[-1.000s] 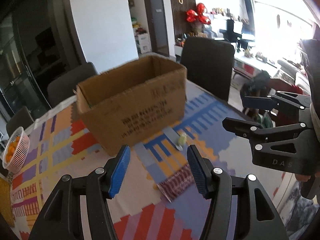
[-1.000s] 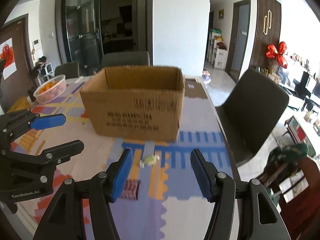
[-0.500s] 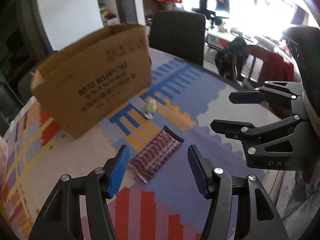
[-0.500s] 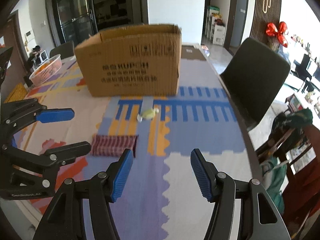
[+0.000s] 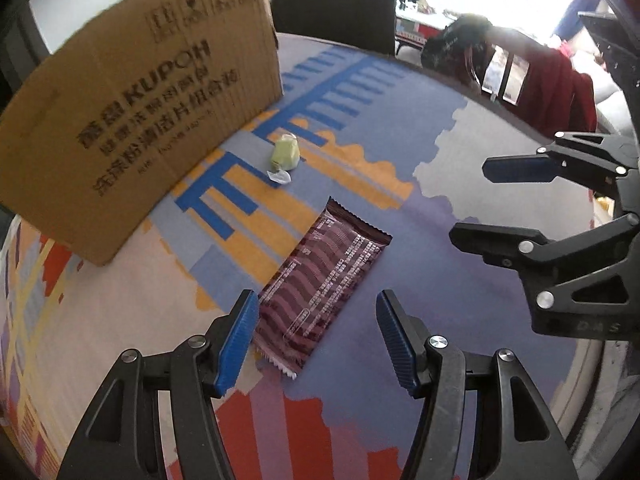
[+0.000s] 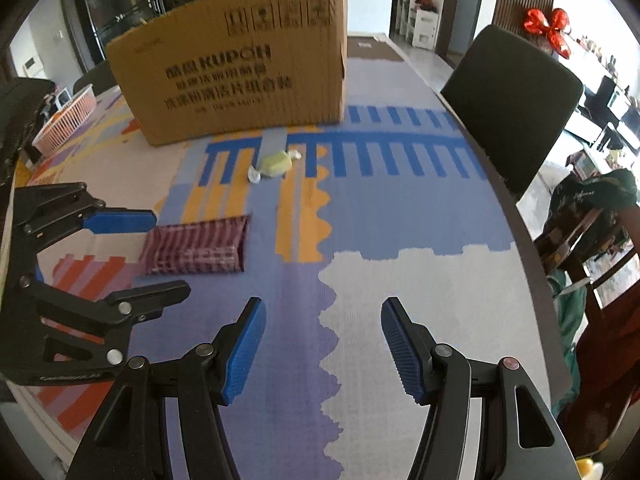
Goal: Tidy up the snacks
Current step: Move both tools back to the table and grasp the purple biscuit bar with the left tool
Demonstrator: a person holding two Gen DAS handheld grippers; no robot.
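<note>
A maroon striped snack bar wrapper (image 5: pixel 324 284) lies flat on the patterned tablecloth; it also shows in the right wrist view (image 6: pixel 196 246). My left gripper (image 5: pixel 316 336) is open, its blue fingers just above and astride the wrapper's near end. A small green wrapped candy (image 5: pixel 285 154) lies beyond it, near the cardboard box (image 5: pixel 132 108), and shows in the right wrist view (image 6: pixel 274 163) in front of the box (image 6: pixel 240 76). My right gripper (image 6: pixel 322 352) is open and empty over the tablecloth, to the right of the wrapper.
A pink basket (image 6: pixel 66 120) stands at the table's far left. A black chair (image 6: pixel 516 96) stands at the right edge, another (image 5: pixel 336 0) behind the table. A chair draped with clothes (image 6: pixel 596 216) stands off the right side. The table edge (image 6: pixel 532 264) curves along the right.
Both grippers have moved down and forward towards the table. The snack bar wrapper now sits between my left fingers. Both stayed open.
</note>
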